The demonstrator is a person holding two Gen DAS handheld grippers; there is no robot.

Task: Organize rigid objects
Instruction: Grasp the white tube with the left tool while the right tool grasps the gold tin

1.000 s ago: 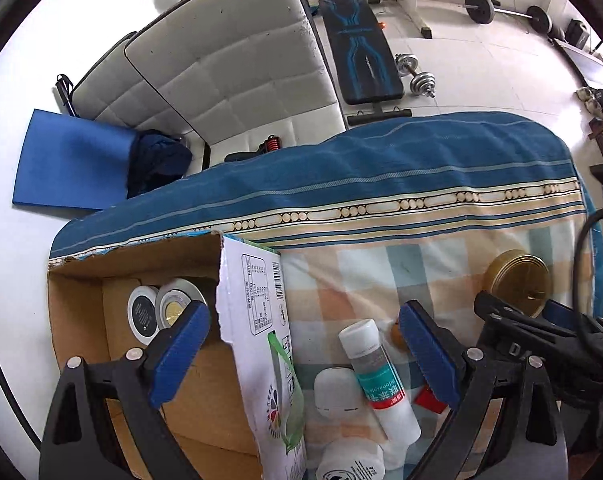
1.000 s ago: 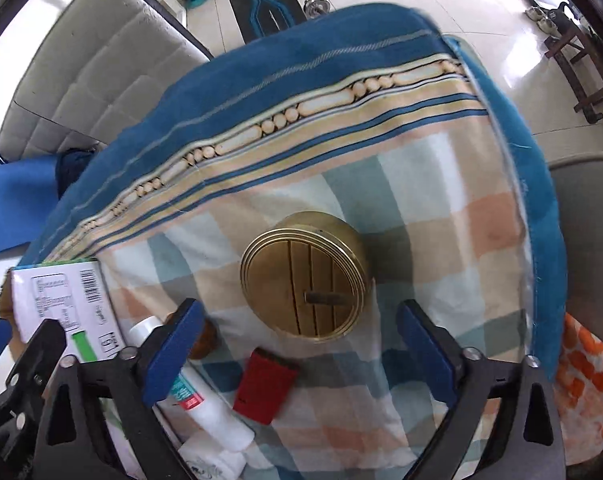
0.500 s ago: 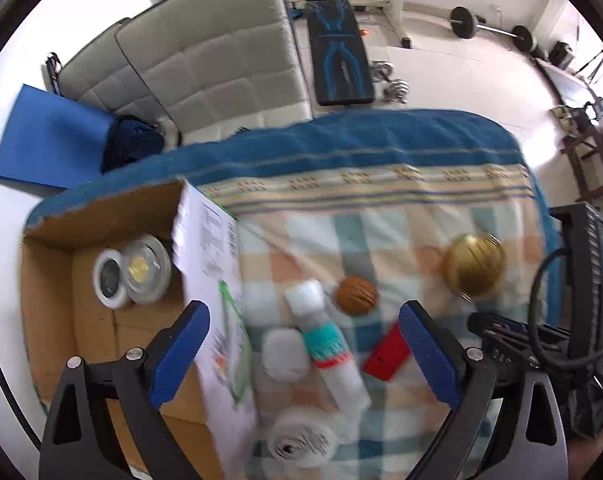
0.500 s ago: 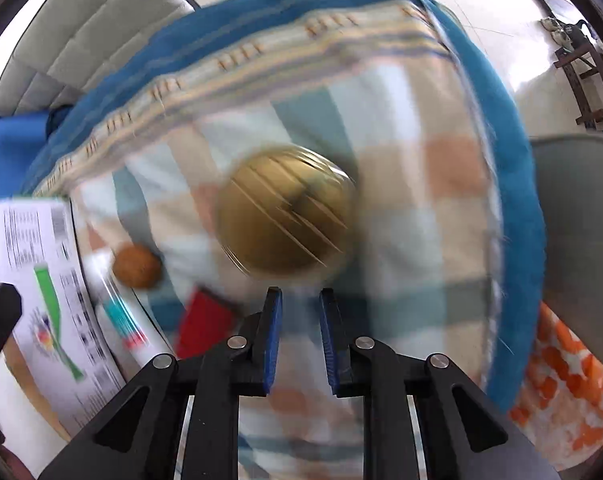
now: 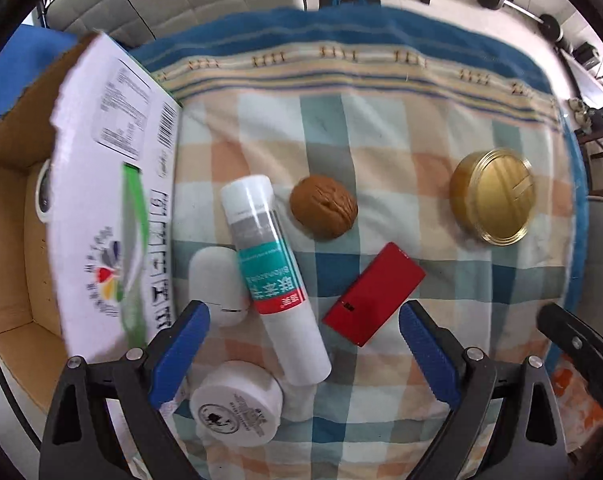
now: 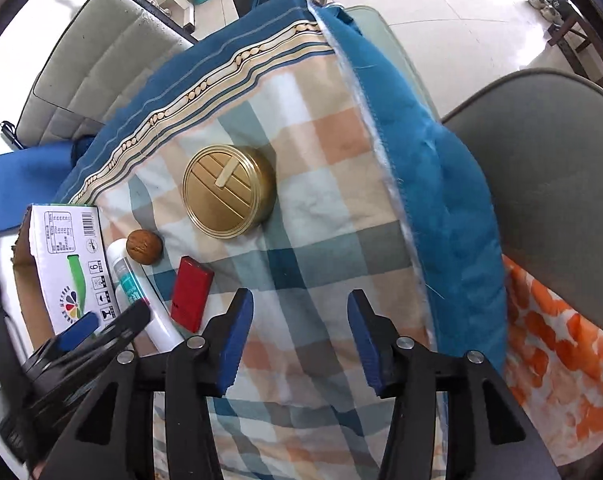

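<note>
Tube point(image 5: 275, 276) | lies flat on checked cloth point(image 5: 381, 128) just right of box point(image 5: 109, 200), long axis running away from left gripper point(image 5: 303, 350) | left jaws wide, empty, straddling tube's near end, nearer | right gripper point(image 6: 299, 334) jaws opening, empty, tin point(image 6: 227, 190) ahead

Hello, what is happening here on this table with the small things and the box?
A person holds tongs in each hand to sort small objects into the cardboard box. Neither holds anything. The left tongs hang open over the white tube, near the red case and walnut. The right tongs are opening, with only tablecloth between the jaws; the gold tin lies beyond them, untouched.
</note>
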